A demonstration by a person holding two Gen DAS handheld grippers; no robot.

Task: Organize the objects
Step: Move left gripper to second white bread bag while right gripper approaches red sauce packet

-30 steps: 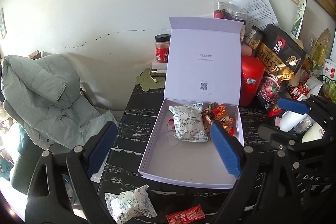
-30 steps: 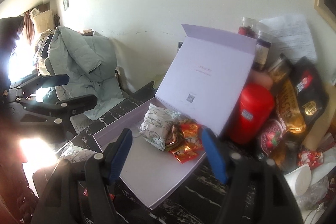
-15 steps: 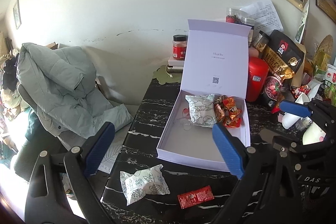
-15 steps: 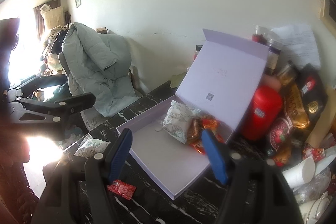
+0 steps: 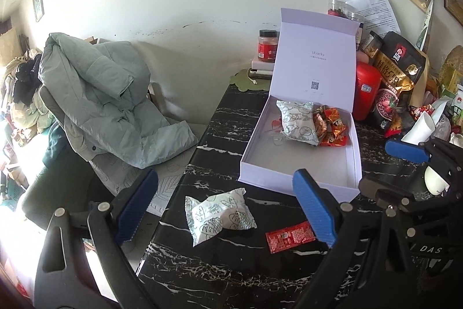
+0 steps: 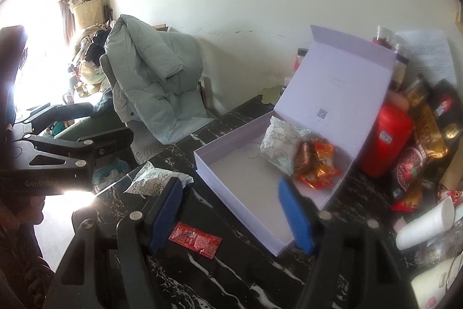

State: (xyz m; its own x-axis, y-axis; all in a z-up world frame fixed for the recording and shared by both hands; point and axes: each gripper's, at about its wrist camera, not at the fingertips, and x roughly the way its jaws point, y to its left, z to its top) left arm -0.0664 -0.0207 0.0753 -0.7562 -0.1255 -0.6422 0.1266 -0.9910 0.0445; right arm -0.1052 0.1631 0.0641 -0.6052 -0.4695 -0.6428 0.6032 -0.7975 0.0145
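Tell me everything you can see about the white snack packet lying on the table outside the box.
The white snack packet is a puffy, pillow-shaped wrapper of crinkly film, white with dark green line drawings and crimped ends. It looks sealed and lies flat, slightly askew, on the black marbled table, near its left edge, in front of the open lilac box and left of a red sachet. Nothing grips it.

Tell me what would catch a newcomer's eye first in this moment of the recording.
The open lilac gift box on the black marble table, lid upright, stands out first, with a white printed snack pack and orange-red wrappers at its back. In front of it lie a second white snack pack and a small red sachet, near the open left gripper. A pale green puffer jacket is heaped over a chair to the left.
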